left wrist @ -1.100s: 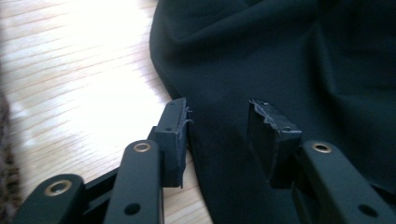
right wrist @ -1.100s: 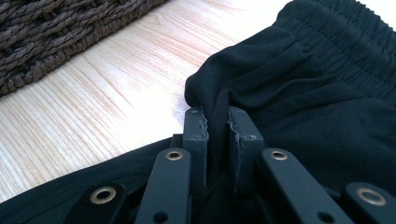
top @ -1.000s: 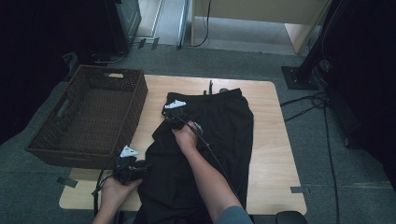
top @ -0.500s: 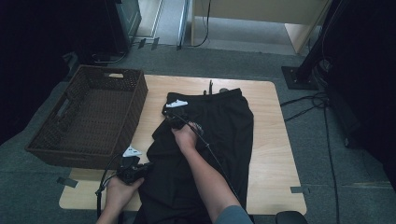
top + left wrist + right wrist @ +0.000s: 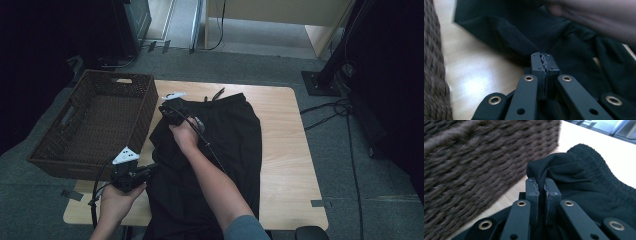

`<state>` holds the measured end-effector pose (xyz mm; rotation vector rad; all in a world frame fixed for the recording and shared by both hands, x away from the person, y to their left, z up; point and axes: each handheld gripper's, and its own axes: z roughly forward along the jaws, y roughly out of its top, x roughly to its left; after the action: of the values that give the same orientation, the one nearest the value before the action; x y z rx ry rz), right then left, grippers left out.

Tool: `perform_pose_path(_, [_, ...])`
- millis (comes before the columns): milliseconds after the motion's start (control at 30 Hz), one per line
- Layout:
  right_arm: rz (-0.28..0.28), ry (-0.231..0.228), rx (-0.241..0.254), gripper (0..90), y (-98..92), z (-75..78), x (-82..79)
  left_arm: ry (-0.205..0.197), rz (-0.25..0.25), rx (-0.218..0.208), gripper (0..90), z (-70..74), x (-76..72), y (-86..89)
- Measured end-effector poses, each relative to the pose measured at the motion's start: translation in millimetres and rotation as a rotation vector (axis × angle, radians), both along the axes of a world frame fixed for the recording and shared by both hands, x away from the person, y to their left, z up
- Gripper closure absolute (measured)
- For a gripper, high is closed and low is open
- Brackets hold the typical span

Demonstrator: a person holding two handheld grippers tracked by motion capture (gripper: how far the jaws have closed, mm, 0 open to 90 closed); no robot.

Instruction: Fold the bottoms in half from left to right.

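A black garment (image 5: 230,135) with a ribbed elastic waistband lies spread on the wooden table (image 5: 285,150). My left gripper (image 5: 150,170) is at the garment's near left edge, and in the left gripper view its jaws (image 5: 544,56) are shut on a fold of the black cloth (image 5: 509,37). My right gripper (image 5: 167,111) is at the far left corner, beside the basket. Its jaws (image 5: 542,182) have just been closing and now pinch a bunch of the garment (image 5: 564,170) near the waistband. Both held parts are raised off the table.
A dark woven basket (image 5: 95,125) stands on the table's left side, close to both grippers; its wall (image 5: 474,170) is right beside the right gripper. Bare wood lies right of the garment. Cables (image 5: 330,110) run over the floor at right.
Both hands have risen and the garment's left side has lifted with them. The right gripper moved up and left towards the basket. The left gripper's jaws closed on the cloth.
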<state>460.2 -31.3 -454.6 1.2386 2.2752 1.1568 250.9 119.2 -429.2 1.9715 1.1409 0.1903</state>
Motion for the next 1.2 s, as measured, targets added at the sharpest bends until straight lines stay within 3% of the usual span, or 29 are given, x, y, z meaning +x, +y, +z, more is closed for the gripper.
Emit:
perform_pose_path(100, [0.025, 0.002, -0.095, 84.0, 5.6, 2.8, 2.2, 0.043, -0.018, 0.008, 89.8, -6.2, 4.0, -5.5])
perform_pose_path(200, [0.022, 0.045, -0.057, 84.0, 1.1, 5.3, 4.9, 0.049, -0.023, -0.019, 89.9, -6.0, 4.2, -10.3])
perform_pose_path(300, [0.033, 0.019, -0.054, 84.1, -4.1, 16.0, 4.7, 0.022, -0.064, -0.025, 89.9, 7.3, 3.9, -25.3])
perform_pose_path(367, [0.031, 0.004, -0.017, 84.0, -15.0, 30.0, 4.6, -0.004, -0.104, -0.027, 89.9, 18.1, 5.0, -42.7])
perform_pose_path(400, [0.030, -0.004, 0.008, 84.0, -25.1, 39.8, 4.2, -0.018, -0.126, -0.027, 89.9, 22.9, 6.0, -53.2])
perform_pose_path(533, [0.002, -0.051, 0.022, 84.0, -73.0, 66.0, 2.6, -0.048, -0.221, -0.025, 89.8, 33.2, 11.2, -100.1])
perform_pose_path(667, [-0.070, -0.070, 0.035, 84.0, -134.7, 76.3, -3.2, -0.056, -0.308, -0.011, 89.8, 28.0, 14.8, -151.9])
perform_pose_path(800, [-0.153, -0.050, 0.011, 84.3, -193.6, 63.9, -11.1, -0.028, -0.353, 0.002, 89.6, 7.1, 20.9, -194.3])
perform_pose_path(900, [-0.209, -0.019, -0.016, 84.4, -230.3, 44.1, -14.9, 0.000, -0.384, 0.048, 89.5, -18.5, 26.2, -223.3])
perform_pose_path(967, [-0.244, 0.023, -0.038, 84.4, -252.4, 21.8, -16.6, 0.004, -0.402, 0.103, 89.4, -34.2, 28.0, -237.1])
perform_pose_path(1067, [-0.269, 0.089, -0.072, 84.3, -267.5, -9.2, -18.2, 0.044, -0.413, 0.133, 89.4, -51.5, 31.0, -245.7])
perform_pose_path(1133, [-0.271, 0.109, -0.090, 84.2, -270.1, -27.9, -20.0, 0.071, -0.409, 0.153, 89.4, -60.4, 33.3, -246.2])
perform_pose_path(1200, [-0.275, 0.122, -0.100, 84.0, -268.1, -35.6, -20.2, 0.087, -0.407, 0.158, 89.3, -64.2, 34.9, -243.9])
